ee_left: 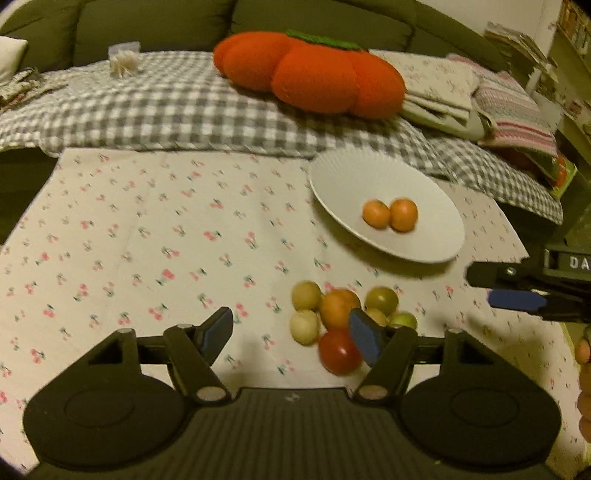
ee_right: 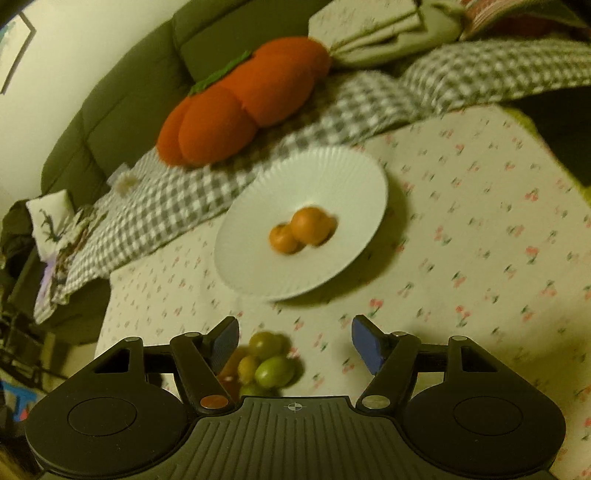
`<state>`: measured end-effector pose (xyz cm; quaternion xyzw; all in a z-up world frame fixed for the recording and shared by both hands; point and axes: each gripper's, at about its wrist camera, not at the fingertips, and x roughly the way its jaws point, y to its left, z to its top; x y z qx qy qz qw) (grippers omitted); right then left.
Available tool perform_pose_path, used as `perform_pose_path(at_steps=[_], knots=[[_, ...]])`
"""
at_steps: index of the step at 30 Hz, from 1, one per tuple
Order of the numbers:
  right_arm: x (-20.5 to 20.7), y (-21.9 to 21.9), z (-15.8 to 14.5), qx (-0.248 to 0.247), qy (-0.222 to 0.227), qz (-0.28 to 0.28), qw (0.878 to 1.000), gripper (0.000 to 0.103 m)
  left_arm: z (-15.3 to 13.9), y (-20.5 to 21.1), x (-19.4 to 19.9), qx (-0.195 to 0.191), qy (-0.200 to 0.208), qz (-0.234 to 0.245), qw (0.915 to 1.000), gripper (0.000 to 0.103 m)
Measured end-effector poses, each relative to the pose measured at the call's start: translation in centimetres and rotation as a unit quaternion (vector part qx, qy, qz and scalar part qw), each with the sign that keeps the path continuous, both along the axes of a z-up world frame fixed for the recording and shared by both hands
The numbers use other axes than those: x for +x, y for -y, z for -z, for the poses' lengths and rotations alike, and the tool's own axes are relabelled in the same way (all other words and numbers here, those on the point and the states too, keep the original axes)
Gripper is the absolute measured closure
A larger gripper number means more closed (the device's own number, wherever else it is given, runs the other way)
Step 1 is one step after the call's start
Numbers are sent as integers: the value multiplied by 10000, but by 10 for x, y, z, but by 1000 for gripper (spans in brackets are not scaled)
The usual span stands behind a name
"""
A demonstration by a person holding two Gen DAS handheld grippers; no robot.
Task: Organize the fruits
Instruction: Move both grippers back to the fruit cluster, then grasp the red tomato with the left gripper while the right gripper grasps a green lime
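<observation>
A: Where does the left wrist camera look from?

B: From behind the left gripper [ee_left: 293,334], low over the near edge of the cherry-print tablecloth [ee_left: 147,229], facing the far edge and the sofa [ee_left: 155,26]. The fruit pile [ee_left: 343,317] sits close at its right finger; the right gripper [ee_left: 517,291] enters at the frame's right edge.

A: And the right wrist view?

B: Behind the right gripper [ee_right: 293,343], higher and tilted, looking down across the tablecloth [ee_right: 480,221] toward the far left corner.

A: What do they share?

B: The white plate [ee_left: 347,173] [ee_right: 332,173], the pile [ee_right: 266,362], the orange cushion [ee_left: 314,74] [ee_right: 240,107] and the checked blanket [ee_left: 166,107] [ee_right: 184,199].
</observation>
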<state>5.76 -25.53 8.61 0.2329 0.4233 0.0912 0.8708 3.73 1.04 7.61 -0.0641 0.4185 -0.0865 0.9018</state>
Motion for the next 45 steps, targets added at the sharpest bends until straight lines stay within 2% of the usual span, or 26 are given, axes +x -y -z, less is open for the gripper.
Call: perform_pose_path(at_steps=[4,7,12,15,25,30,37,45], knots=[[-1,-10,4,-31,-31,-167,9999,35,7,6,0,-93,-177,122,9997,50],[-1,-12,4,-97,8,-178,9998,36,13,11,-1,-87,-227,205,9995,55],[0,-16,6,-187,33,-228,9996,43,21,20,-3,-222,-321,360,9986,55],[0,-21,9,-250,12,-303,9992,46,25,26,-2,-140,-277,368,9988,55],[1,-28,13,-388,-19,-376,9985,47,36,35,1,41,-214,387,9990,56],[2,-33,19,-462,-52,-441,9979,47,40,39,2,59,-188,426,9989,67],[7,-40,29,-515,-106,-491,9974,47,33,35,0,-28,-232,334,9992,68],[12,-53,43,-652,-203,-678,9954,58,27,28,-3,105,-257,183,9994,68]])
